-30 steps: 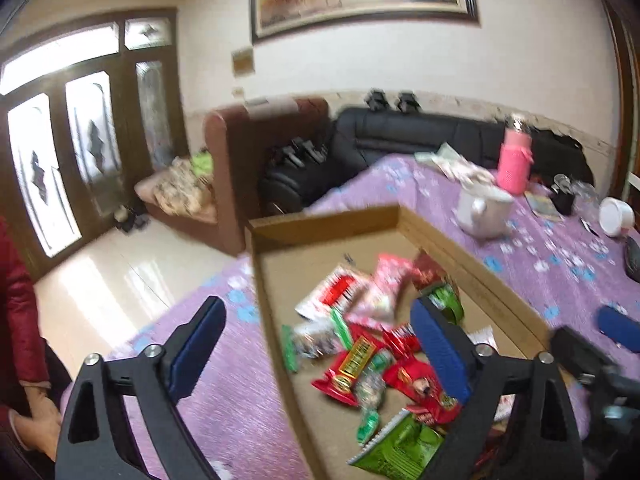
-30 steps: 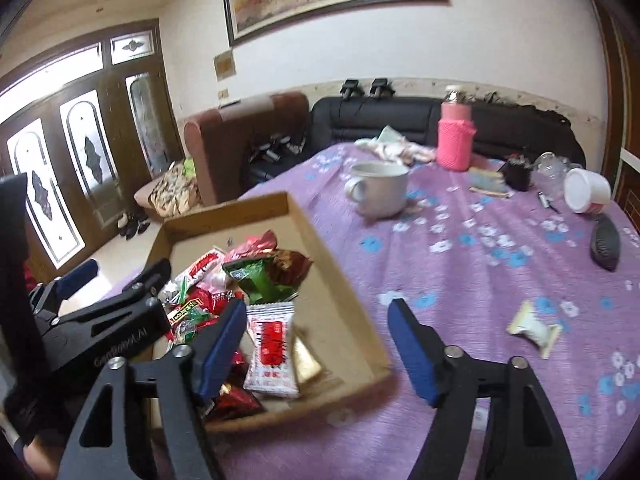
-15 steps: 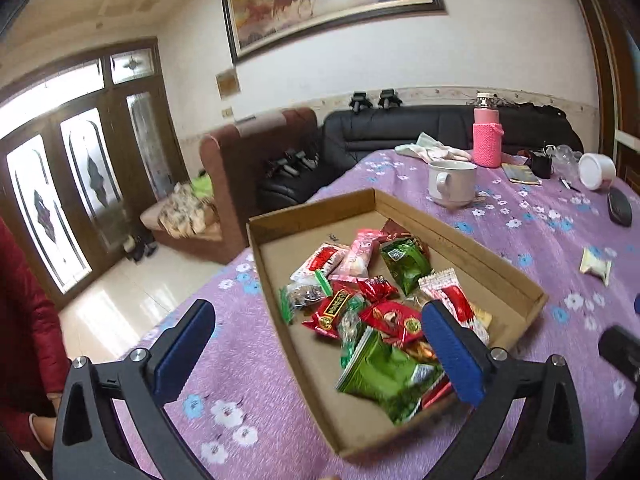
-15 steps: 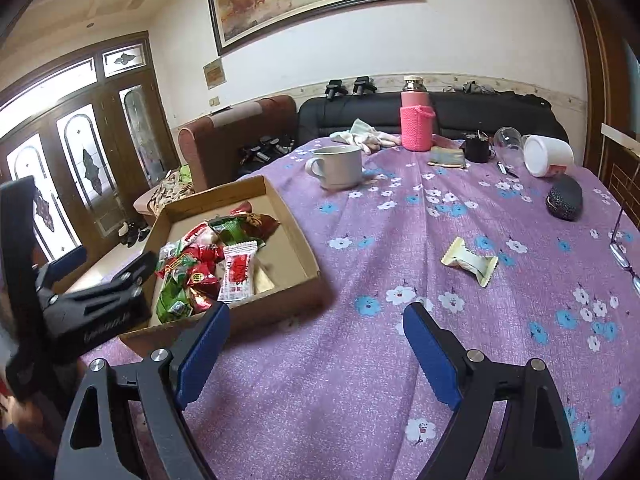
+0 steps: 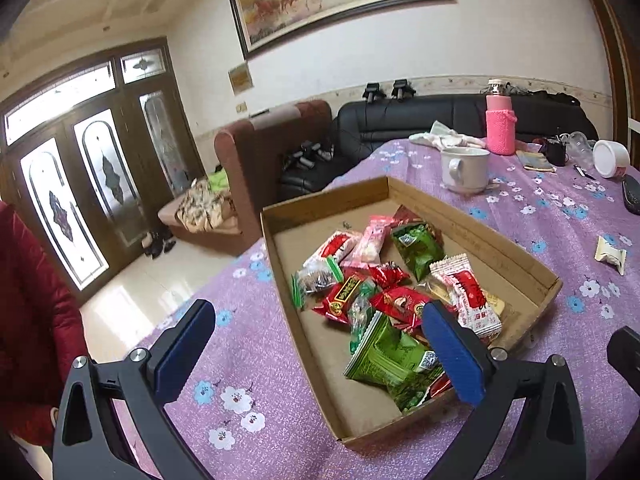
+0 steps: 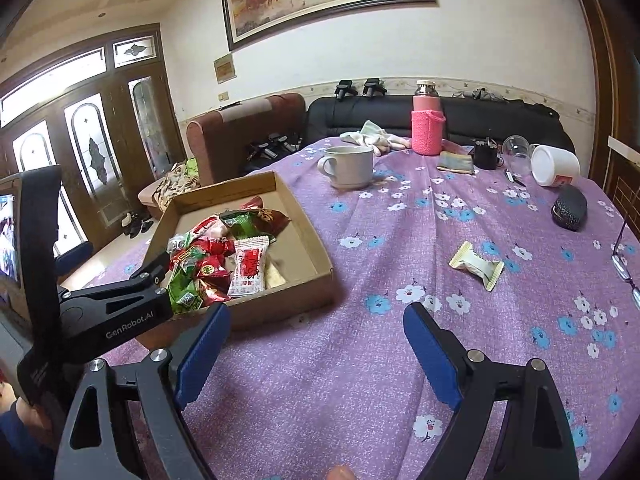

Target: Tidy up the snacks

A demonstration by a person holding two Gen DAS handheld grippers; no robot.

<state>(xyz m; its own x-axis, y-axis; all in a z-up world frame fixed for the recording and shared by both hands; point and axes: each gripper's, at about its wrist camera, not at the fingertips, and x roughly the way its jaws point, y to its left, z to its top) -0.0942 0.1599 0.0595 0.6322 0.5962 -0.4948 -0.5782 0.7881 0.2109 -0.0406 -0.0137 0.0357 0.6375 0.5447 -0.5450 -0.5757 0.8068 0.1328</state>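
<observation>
One snack, a pale wrapped sweet, lies loose on the purple tabletop, right of the cardboard tray. Remaining wrapped snacks heaped inside tray. Left tool and right tool: both wide, empty. Task nearly complete, by appearance.

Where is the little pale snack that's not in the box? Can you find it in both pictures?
Left wrist view: the pale snack lies at the far right edge, on the purple cloth, right of the box.
Right wrist view: right of centre, alone on the cloth, right of the box.
Shared landmark: the white mug, behind the box in both.
</observation>
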